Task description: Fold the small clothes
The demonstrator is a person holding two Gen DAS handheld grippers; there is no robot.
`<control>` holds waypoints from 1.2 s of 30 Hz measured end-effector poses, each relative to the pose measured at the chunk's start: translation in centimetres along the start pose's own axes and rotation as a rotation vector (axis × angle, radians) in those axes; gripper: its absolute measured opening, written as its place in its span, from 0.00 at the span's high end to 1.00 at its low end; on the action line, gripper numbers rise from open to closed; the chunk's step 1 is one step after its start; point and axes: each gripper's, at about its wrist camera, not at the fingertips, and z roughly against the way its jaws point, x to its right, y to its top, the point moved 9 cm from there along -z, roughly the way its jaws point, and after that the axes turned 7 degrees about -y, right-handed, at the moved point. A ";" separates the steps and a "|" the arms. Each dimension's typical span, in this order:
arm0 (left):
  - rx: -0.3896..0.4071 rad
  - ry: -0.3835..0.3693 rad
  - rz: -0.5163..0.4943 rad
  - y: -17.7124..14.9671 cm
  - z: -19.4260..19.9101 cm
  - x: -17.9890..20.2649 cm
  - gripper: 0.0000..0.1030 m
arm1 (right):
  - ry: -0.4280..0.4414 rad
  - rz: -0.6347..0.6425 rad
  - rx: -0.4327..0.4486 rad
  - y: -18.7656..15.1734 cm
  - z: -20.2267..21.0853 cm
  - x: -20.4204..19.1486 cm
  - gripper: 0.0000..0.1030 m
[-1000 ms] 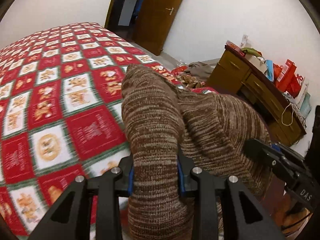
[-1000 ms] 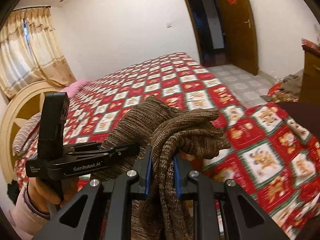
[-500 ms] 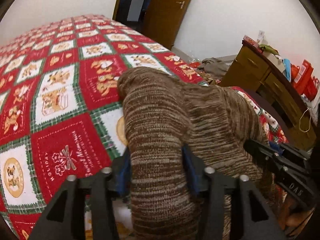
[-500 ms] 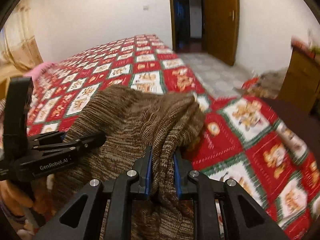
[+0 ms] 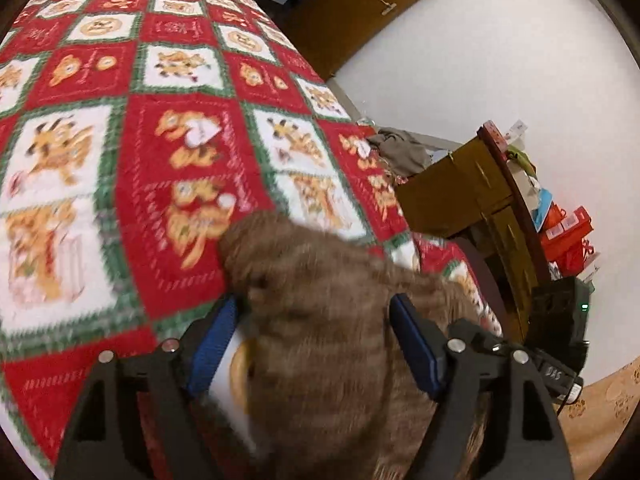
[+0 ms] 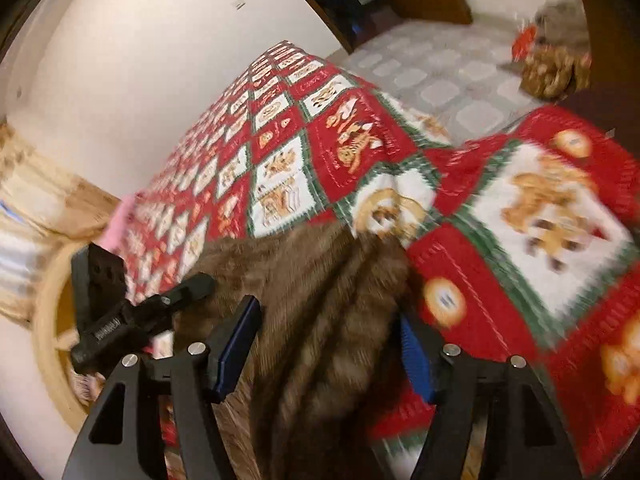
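A brown striped knit garment [image 5: 320,312] lies bunched on the red, white and green patchwork blanket [image 5: 120,168] near the bed's edge. My left gripper [image 5: 314,304] straddles it, jaws opening, blue pads wide with bed showing beside the left pad. In the right wrist view the same garment [image 6: 320,300] runs between the spread fingers of my right gripper [image 6: 328,312], whose jaws are also opening, the pads not pressing the cloth. Each gripper shows in the other's view: the right gripper [image 5: 560,340] and the left gripper [image 6: 120,312]. The picture is blurred by motion.
A wooden dresser [image 5: 472,200] with red bags [image 5: 568,236] stands right of the bed. A heap of clothes [image 5: 400,148] lies on the tiled floor [image 6: 440,76]. The curved headboard [image 6: 52,320] and a curtain [image 6: 36,192] are at the left.
Both grippers came down toward the bed with the brown garment. Their jaws went from shut on the cloth to spread wide, and the garment now rests on the blanket.
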 end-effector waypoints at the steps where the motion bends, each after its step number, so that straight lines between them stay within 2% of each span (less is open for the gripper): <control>1: -0.002 -0.001 -0.001 0.3 -0.3 0.2 0.33 | 0.018 -0.012 -0.005 0.3 -0.5 -0.1 0.48; 2: 0.003 0.004 -0.005 0.6 -0.4 0.4 0.41 | 0.023 -0.015 -0.010 0.5 -0.8 -0.2 0.67; 3: 0.007 0.007 -0.012 0.9 -0.5 0.4 0.65 | 0.020 0.001 -0.025 0.6 -1.3 -0.6 0.69; 4: 0.019 0.006 -0.032 0.9 -0.2 0.7 0.81 | 0.006 0.024 -0.017 0.6 -1.3 -0.9 0.72; 6: 0.063 0.014 -0.097 1.3 0.5 1.4 0.82 | -0.051 0.162 0.043 0.7 -0.3 -2.5 0.74; 9: 0.178 0.052 -0.238 2.1 1.6 3.2 0.83 | -0.108 0.422 0.199 0.6 2.5 -6.0 0.75; 11: 0.226 0.137 -0.318 2.6 1.5 3.6 0.83 | -0.171 0.537 0.283 0.7 3.4 -7.2 0.76; 13: 0.209 0.264 -0.358 2.9 0.3 2.8 0.83 | -0.262 0.586 0.282 1.0 2.1 -6.7 0.77; 14: 0.188 0.305 -0.362 3.0 -0.4 2.3 0.83 | -0.312 0.603 0.272 1.1 1.1 -6.1 0.77; 15: 0.174 0.323 -0.361 2.9 -0.4 1.7 0.81 | -0.375 0.625 0.262 1.2 -0.3 -5.1 0.77; 17: 0.164 0.357 -0.347 3.0 -0.2 1.2 0.67 | -0.386 0.580 0.218 1.9 -1.1 -3.8 0.77; 19: 0.177 0.418 -0.340 3.3 1.1 0.7 0.35 | -0.406 0.536 0.233 2.9 -0.5 -2.6 0.76; 20: 0.202 0.458 -0.339 3.4 2.2 0.6 0.32 | -0.414 0.514 0.231 3.2 -0.3 -2.1 0.76; 21: 0.214 0.464 -0.339 3.4 2.6 0.5 0.30 | -0.401 0.484 0.239 3.3 0.1 -1.6 0.76; 22: 0.221 0.462 -0.338 3.2 3.4 0.6 0.28 | -0.376 0.460 0.260 3.2 1.0 -1.5 0.71; 25: 0.205 0.496 -0.327 1.9 5.1 0.5 0.23 | -0.409 0.369 0.322 2.8 4.5 -0.4 0.42; 27: 0.199 0.502 -0.341 0.9 5.5 0.7 0.23 | -0.393 0.312 0.352 2.3 6.5 0.0 0.40; 29: 0.188 0.538 -0.353 -0.7 6.1 0.9 0.21 | -0.334 0.276 0.344 0.7 8.2 -0.2 0.40; 31: 0.176 0.560 -0.365 -2.4 6.5 1.3 0.19 | -0.290 0.268 0.315 -1.8 9.7 -0.5 0.40; 33: 0.170 0.557 -0.379 -3.5 6.5 2.0 0.19 | -0.276 0.275 0.289 -4.7 10.5 -0.9 0.40; 36: 0.147 0.555 -0.393 -5.4 6.3 2.8 0.13 | -0.273 0.292 0.257 -8.4 10.4 -1.7 0.40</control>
